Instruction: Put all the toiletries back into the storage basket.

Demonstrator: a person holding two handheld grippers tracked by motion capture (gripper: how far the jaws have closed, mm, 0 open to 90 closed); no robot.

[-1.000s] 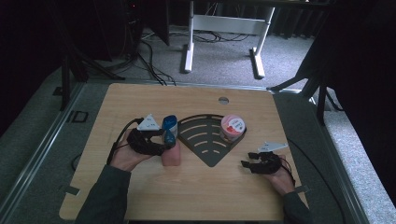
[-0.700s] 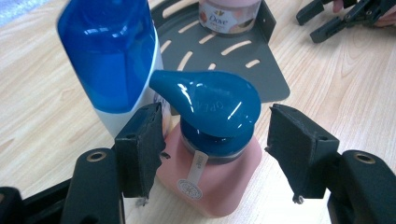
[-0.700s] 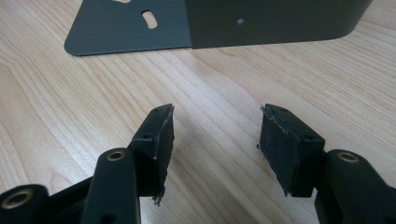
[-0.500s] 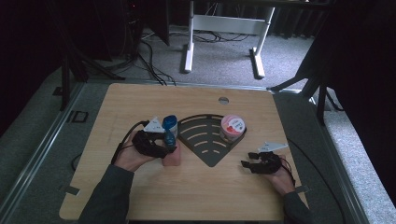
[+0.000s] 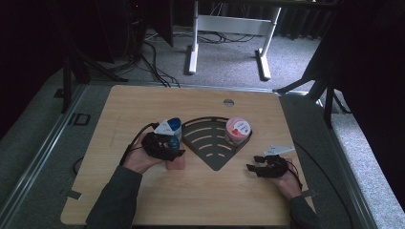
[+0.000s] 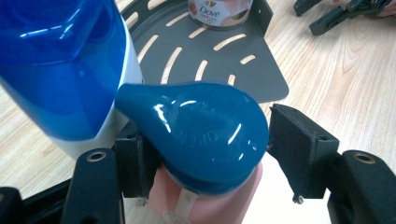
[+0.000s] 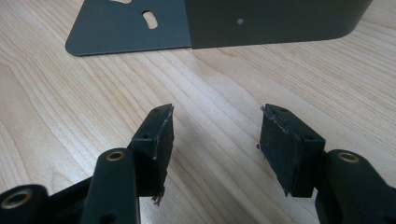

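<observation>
Straddling, with the left hand-held gripper point(image 6: 205, 154), the teal teardrop cap of an upright pink plastic bottle point(image 6: 201, 140) on the wooden bench point(image 5: 143, 102), jaws parted with the right pad clear, beside the dark fan-shaped metal tray point(image 5: 215, 143); right hand-held gripper point(image 7: 215, 140) idling apart, farther off.

The left hand-held gripper point(image 5: 168, 145) sits at a pink bottle point(image 5: 175, 162), apparently gripping it, beside the grey tray point(image 5: 215, 160).
</observation>
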